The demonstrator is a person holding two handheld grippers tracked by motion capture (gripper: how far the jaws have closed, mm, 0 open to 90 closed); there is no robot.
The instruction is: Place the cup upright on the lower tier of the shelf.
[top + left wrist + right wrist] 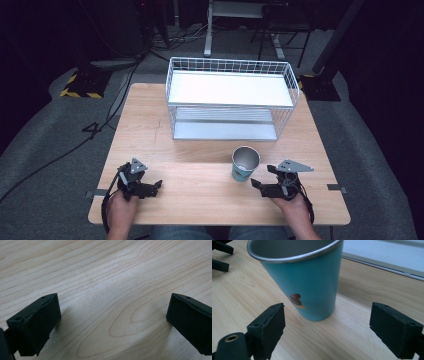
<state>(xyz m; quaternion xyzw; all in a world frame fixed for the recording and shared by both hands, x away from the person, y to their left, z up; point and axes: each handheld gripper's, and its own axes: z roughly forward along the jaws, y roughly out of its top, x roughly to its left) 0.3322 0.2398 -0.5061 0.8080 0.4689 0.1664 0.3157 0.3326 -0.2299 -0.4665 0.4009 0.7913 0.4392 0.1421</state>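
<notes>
Wooden worktop (200, 185) with a white wire rack (231, 97) at the far side; teal cup (245, 163) stands upright near my edge, axis vertical, just ahead-left of my right gripper (262, 186), fingers wide, empty. My left gripper (155, 186) is well apart from it, fingers wide too.

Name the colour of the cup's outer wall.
Teal metal cup; the right gripper view shows it best.

Both grippers, the left gripper (150, 187) and right gripper (260, 186), are black with blocky jaws. Each carries a grey three-cornered plate and a black cable. The person seems to wear blue jeans (210, 233).
</notes>
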